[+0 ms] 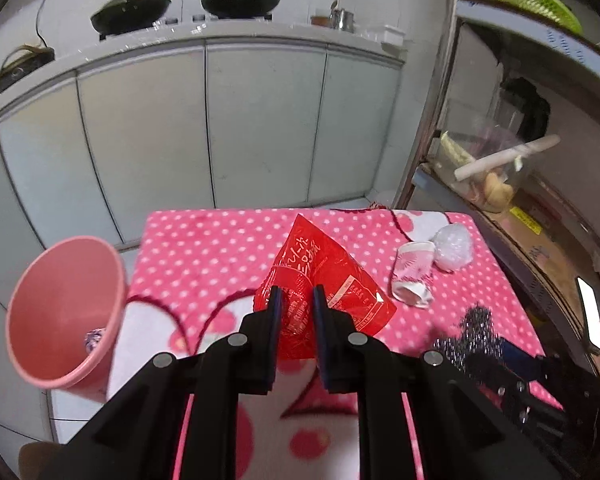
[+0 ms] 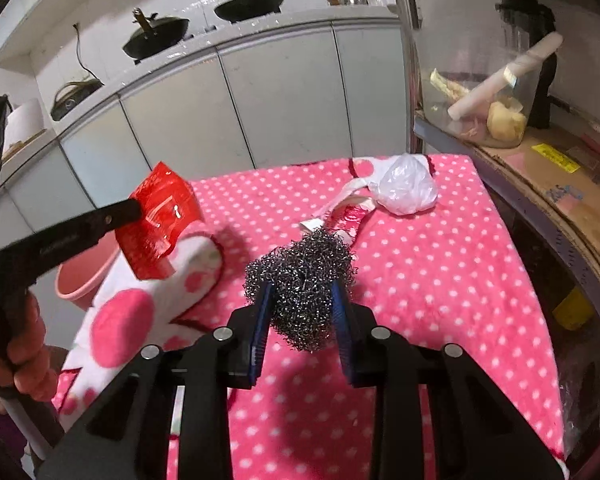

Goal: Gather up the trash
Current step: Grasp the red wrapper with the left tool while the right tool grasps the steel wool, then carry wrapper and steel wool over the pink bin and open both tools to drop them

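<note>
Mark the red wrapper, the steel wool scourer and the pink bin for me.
red wrapper [image 1: 320, 276]: left wrist view, printed middle of the foil.
steel wool scourer [image 2: 302, 276]: right wrist view, centre of the wire ball.
pink bin [image 1: 60, 312]: left wrist view, bare inner wall.

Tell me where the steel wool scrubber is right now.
The steel wool scrubber is clamped in the right gripper, held above the pink polka-dot cloth, near the crushed paper cup.

A glossy red plastic wrapper [image 1: 320, 280] is pinched between the left jaws; rough wire wool [image 2: 304, 276] is clamped between the right jaws.
</note>
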`<state>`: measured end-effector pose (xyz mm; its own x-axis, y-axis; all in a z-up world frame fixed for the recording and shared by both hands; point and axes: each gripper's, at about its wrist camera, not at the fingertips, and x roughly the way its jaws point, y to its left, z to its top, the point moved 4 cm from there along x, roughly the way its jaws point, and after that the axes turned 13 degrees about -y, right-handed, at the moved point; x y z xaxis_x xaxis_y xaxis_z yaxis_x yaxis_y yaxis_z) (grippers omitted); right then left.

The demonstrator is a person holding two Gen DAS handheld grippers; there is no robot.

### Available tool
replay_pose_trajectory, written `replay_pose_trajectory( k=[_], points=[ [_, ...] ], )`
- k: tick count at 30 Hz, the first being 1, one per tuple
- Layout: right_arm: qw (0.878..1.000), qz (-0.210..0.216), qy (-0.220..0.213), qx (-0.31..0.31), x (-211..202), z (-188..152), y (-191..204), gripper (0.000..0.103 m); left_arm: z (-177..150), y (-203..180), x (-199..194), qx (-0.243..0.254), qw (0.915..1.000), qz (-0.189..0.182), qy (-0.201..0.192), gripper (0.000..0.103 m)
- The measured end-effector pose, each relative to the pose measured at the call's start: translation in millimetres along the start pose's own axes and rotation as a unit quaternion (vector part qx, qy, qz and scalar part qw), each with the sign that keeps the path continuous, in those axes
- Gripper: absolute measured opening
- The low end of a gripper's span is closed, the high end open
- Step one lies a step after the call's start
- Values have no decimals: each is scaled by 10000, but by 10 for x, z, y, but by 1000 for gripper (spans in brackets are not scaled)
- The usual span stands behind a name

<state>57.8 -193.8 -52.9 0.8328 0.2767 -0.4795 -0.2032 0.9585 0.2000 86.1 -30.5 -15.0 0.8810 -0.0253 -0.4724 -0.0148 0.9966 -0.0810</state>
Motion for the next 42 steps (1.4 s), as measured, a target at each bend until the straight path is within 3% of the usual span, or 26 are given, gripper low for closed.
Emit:
replay_pose_trajectory(
  k=[9, 19, 30, 42],
  points=[
    [9990, 121, -331, -292, -332, 76, 444, 31, -50, 71, -724, 202, 9987, 128, -452, 15],
    [9962, 246, -526, -655, -327, 177, 1087, 31, -4, 416, -1216, 355, 9940, 497, -908, 15],
    [9904, 607, -489, -1137, -99, 140, 1815, 31, -3, 1086, -1358, -91, 9909, 943, -959, 15],
    [9862, 801, -471, -1370, 142, 194, 2266, 31, 36, 1590, -1263, -424, 9868, 1264, -923, 15]
  ],
)
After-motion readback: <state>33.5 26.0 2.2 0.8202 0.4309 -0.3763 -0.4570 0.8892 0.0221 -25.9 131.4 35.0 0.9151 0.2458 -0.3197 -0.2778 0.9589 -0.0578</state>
